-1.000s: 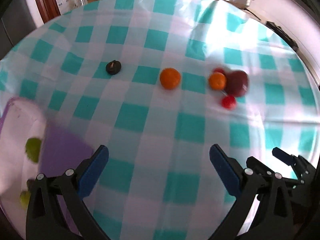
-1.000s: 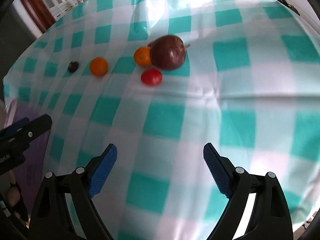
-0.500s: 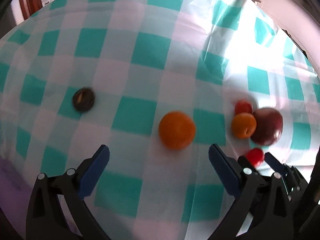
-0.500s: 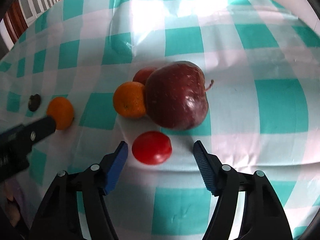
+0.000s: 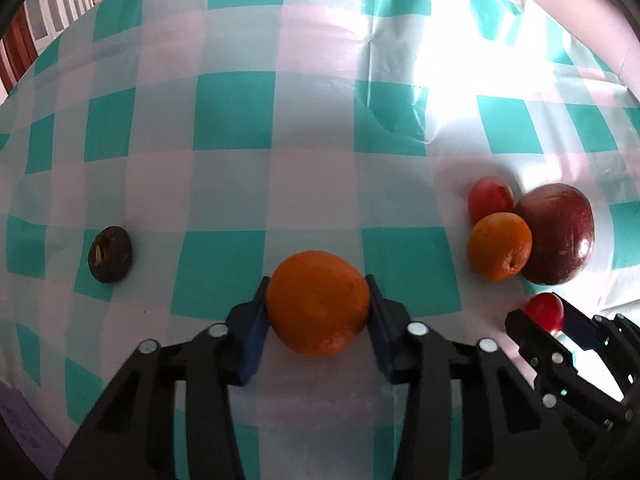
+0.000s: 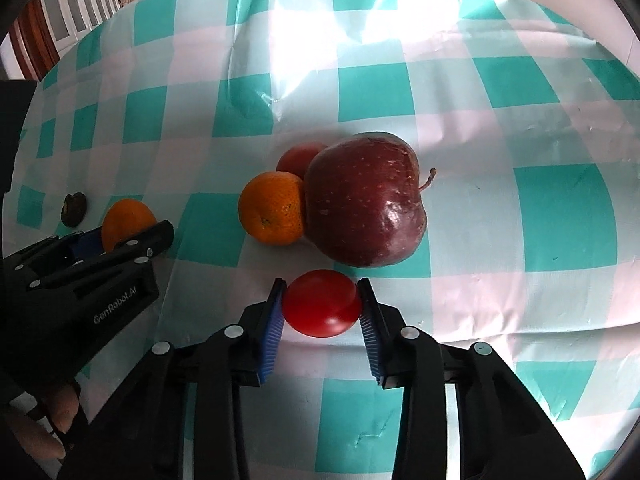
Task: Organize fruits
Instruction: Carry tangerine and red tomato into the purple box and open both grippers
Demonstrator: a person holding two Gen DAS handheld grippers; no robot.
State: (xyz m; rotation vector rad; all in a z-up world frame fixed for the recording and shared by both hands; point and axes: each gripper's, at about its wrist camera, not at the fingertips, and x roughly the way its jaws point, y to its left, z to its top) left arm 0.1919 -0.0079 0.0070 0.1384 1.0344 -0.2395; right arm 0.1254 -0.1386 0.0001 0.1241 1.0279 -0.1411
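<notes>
Left gripper (image 5: 318, 312) clamps the big orange (image 5: 318, 308) at lower centre, pads on its widest sides for a firm lift. Right gripper (image 6: 322, 310) pinches the red tomato (image 6: 321, 303), lower centre, just below the apple (image 6: 366, 204).

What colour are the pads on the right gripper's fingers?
Blue, ribbed pads on black fingers, pressed against the red fruit. Clearest in the right wrist view.

My left gripper (image 6: 120, 240) is black plastic with silver screws, blue pads (image 5: 252, 332) and white "GenRobot.AI" lettering; my bare fingers (image 6: 60, 408) show behind.
</notes>
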